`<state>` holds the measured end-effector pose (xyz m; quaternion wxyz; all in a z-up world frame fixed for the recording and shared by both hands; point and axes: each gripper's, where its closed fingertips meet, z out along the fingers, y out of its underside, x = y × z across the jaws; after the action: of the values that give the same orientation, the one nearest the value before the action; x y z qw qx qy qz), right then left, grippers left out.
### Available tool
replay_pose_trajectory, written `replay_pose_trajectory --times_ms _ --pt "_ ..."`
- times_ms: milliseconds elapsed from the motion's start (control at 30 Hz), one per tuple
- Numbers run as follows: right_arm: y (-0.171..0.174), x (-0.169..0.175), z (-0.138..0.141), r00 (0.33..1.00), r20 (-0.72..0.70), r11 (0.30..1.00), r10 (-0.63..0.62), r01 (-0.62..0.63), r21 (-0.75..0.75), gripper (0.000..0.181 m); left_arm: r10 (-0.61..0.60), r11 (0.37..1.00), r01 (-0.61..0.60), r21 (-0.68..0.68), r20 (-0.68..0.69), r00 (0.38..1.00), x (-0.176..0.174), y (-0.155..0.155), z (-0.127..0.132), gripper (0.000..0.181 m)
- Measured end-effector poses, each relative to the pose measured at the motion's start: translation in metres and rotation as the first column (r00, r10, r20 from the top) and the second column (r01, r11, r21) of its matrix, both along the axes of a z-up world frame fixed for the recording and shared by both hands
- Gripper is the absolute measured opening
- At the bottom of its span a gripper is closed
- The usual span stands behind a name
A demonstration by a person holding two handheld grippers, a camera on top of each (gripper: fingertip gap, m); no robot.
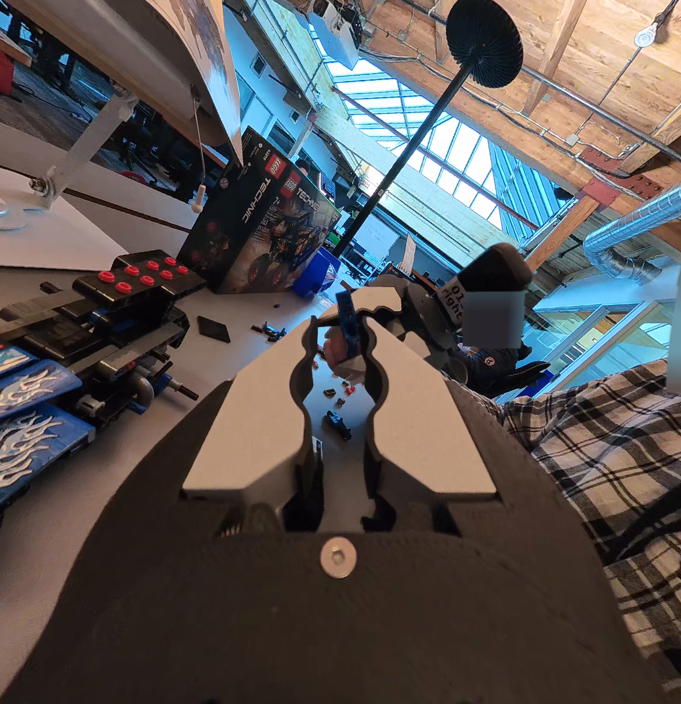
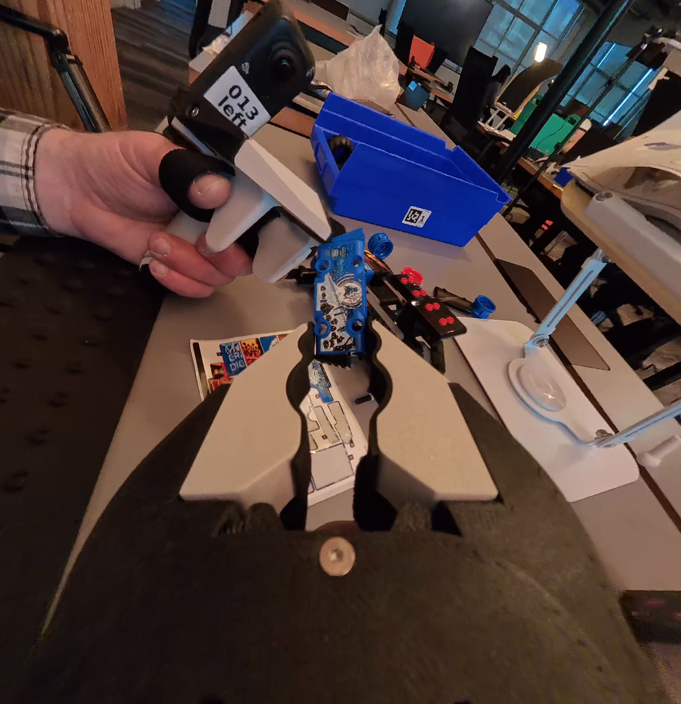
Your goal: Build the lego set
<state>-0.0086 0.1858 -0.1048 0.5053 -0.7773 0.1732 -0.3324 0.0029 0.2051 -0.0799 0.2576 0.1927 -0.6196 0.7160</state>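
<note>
Right claw [image 2: 339, 344] is clamped on a blue panel [image 2: 341, 293], held upright above the table [image 2: 232, 308]. Left claw [image 1: 339, 327] is seen slightly parted around the panel's edge [image 1: 348, 329]; whether it grips cannot be told.

The right tongs [image 2: 339, 339] pinch the lower end of an upright blue stickered panel [image 2: 341, 293]. The left tongs [image 2: 312, 244], held in a hand [image 2: 114, 205], touch the panel's top corner. Behind on the worktop [image 2: 541, 533] stand a blue bin [image 2: 400, 183] and a black model [image 2: 426, 308] with red studs.
</note>
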Motion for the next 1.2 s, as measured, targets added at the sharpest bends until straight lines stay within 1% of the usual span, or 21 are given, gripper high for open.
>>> replay_pose_trajectory --times_ms 133,600,1200 --pt "-0.0017 0.0005 0.0004 0.999 -0.034 0.999 0.003 -0.002 0.037 0.025 0.002 1.000 -0.002 0.001 0.000 1.000 0.0002 -0.0002 -0.0001 0.020" --pt "-0.0007 -0.0018 0.0002 0.998 -0.060 0.998 0.020 -0.016 0.057 0.025 0.005 1.000 -0.005 0.000 0.001 1.000 0.0000 -0.0001 0.0000 0.020" --pt "-0.0010 -0.0023 -0.0013 0.999 -0.050 0.999 0.017 -0.015 0.034 0.025 0.005 1.000 -0.005 0.000 0.002 1.000 -0.0003 -0.0004 0.0001 0.020"
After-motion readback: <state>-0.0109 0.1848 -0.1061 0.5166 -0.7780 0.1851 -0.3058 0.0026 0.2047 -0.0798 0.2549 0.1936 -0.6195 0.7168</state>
